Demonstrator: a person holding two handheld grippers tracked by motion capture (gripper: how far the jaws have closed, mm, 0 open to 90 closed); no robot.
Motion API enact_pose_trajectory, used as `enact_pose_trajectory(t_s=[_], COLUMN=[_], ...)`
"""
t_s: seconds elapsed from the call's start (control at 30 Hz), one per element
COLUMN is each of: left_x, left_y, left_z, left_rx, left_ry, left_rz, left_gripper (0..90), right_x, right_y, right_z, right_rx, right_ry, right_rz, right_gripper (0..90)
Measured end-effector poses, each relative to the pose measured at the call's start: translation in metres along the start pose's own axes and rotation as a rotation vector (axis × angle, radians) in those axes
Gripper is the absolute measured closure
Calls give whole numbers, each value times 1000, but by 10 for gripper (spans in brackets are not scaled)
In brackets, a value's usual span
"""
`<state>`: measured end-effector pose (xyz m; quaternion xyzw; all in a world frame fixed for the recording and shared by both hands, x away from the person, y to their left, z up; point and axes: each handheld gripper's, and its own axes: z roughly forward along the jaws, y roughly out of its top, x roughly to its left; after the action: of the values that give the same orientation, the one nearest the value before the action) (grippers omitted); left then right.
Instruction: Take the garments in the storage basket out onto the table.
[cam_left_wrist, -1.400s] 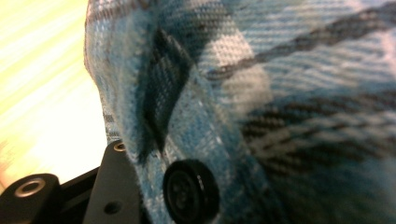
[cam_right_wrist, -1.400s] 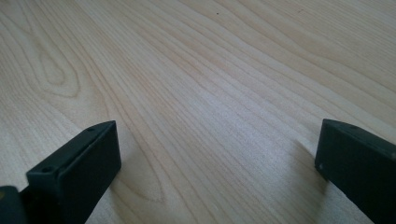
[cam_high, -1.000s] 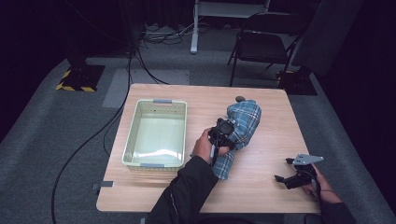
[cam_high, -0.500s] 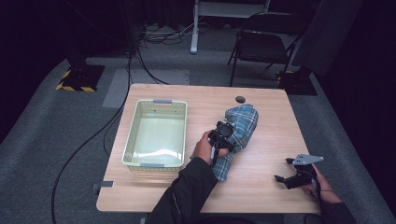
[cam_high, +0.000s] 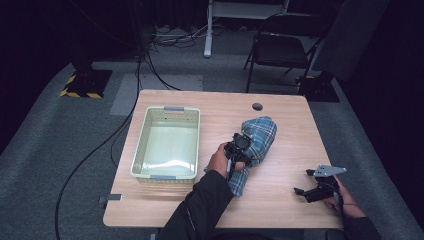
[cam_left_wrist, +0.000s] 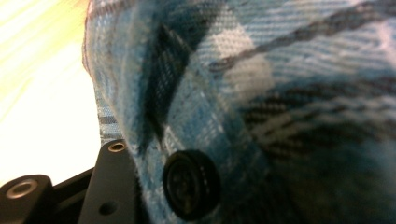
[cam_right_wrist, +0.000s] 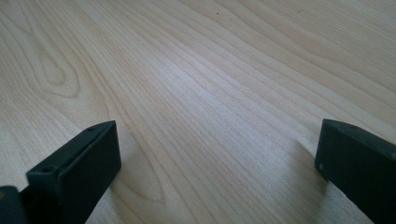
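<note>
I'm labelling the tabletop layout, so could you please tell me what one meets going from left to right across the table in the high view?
Pale green basket → left claw on the blue plaid cloth → right claw, apart from the cloth near the table's right edge.

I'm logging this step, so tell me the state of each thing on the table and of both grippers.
Plaid shirt: bunched up on the table, right of the basket.
Basket: upright, empty.
Left gripper: shut on the shirt, fingers just easing apart.
Right gripper: open, holding nothing, low over bare wood.
</note>
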<state>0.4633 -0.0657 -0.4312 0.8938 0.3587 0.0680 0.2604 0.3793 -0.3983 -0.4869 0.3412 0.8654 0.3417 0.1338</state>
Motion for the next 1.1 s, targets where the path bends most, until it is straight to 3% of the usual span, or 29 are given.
enact_pose_trajectory(t_s=[0.67,1.1], left_x=[-14,-14], left_y=[0,1], left_z=[14,15], left_rx=[33,31], left_ry=[35,40], left_rz=[34,32], left_gripper=[418,403], right_x=[0,0], right_y=[0,0], right_z=[0,0], right_rx=[0,0], right_ry=[0,0], right_rz=[0,0], right_gripper=[2,2])
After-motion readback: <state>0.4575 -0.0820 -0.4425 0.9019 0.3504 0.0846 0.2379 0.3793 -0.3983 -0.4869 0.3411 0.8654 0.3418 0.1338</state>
